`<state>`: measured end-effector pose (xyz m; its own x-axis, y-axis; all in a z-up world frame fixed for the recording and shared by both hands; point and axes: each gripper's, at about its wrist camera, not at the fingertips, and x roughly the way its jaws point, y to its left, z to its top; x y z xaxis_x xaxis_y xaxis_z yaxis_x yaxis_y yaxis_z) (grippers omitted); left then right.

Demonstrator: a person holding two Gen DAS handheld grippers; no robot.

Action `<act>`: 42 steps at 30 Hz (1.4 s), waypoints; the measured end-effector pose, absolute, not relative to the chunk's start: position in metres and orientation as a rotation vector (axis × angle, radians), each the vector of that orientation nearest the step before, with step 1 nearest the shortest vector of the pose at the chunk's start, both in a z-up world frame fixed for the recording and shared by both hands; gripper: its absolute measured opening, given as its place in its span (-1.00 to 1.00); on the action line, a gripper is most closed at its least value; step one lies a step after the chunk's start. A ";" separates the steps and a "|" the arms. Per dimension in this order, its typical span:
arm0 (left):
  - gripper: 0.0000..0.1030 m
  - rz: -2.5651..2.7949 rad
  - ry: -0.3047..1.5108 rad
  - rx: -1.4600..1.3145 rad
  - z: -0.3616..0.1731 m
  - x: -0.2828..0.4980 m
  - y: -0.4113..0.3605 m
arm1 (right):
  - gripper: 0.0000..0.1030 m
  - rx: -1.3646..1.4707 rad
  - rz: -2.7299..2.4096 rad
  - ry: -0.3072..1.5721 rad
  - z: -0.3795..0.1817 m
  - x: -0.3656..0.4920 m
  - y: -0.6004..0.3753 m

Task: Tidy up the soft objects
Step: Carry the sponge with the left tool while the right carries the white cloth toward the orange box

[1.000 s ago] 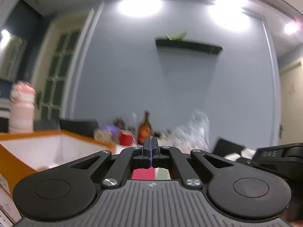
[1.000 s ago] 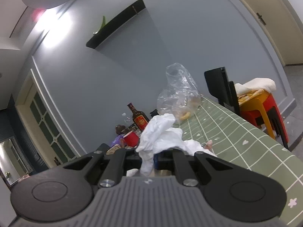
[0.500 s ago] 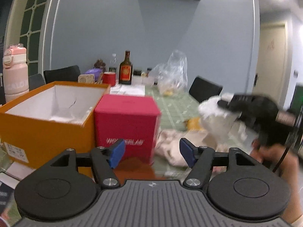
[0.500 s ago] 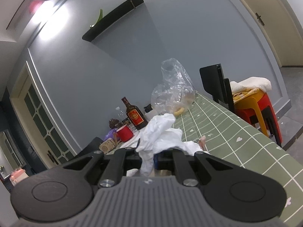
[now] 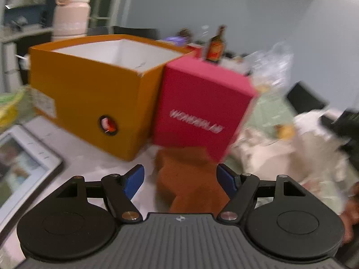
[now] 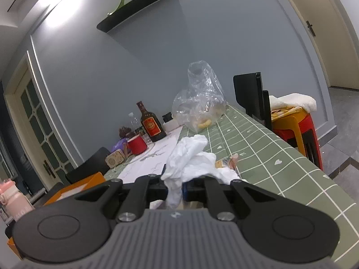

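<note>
My left gripper [image 5: 180, 180] is open, its blue pads either side of an orange-brown soft cloth [image 5: 190, 179] that lies on the table before a pink box [image 5: 202, 109]. An open orange box [image 5: 96, 89] stands left of the pink box. A heap of white and cream soft cloth [image 5: 280, 148] lies to the right, blurred. My right gripper [image 6: 177, 188] is shut on a crumpled white cloth [image 6: 190, 159] and holds it above the green checked table [image 6: 269, 148]. The orange box's edge [image 6: 85, 183] also shows in the right wrist view.
A framed picture [image 5: 20, 163] lies at the left front. A pink bottle [image 5: 71, 11] stands behind the orange box. At the far end stand a brown liquor bottle [image 6: 151, 123], a red cup [image 6: 136, 144] and a clear plastic bag [image 6: 199, 103]. A black chair [image 6: 251, 98] and stacked stools [image 6: 294, 123] stand to the right.
My left gripper opened from shut, tipped down from the wall to the table and came close over the orange-brown cloth. My right gripper keeps the white cloth and drifted slightly.
</note>
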<state>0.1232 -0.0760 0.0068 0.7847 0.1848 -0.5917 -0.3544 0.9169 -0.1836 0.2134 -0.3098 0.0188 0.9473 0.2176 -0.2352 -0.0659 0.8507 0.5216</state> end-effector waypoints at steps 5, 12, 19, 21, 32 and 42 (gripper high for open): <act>0.76 0.403 0.594 -0.254 0.003 0.123 -0.100 | -0.83 0.555 0.151 0.307 0.016 0.215 -0.313; 1.00 0.504 0.527 -0.175 -0.007 0.129 -0.121 | -0.82 0.581 0.149 0.316 0.014 0.216 -0.316; 1.00 0.515 0.554 -0.224 -0.010 0.138 -0.112 | -0.82 0.600 0.150 0.314 0.012 0.217 -0.318; 1.00 0.485 0.548 -0.224 -0.010 0.137 -0.111 | -0.82 0.601 0.150 0.315 0.012 0.217 -0.318; -0.24 0.287 0.492 -0.150 -0.002 0.120 -0.110 | -0.82 0.625 0.140 0.310 0.011 0.216 -0.322; -0.66 0.204 0.469 -0.197 0.015 0.115 -0.095 | -0.82 0.622 0.147 0.296 0.009 0.212 -0.321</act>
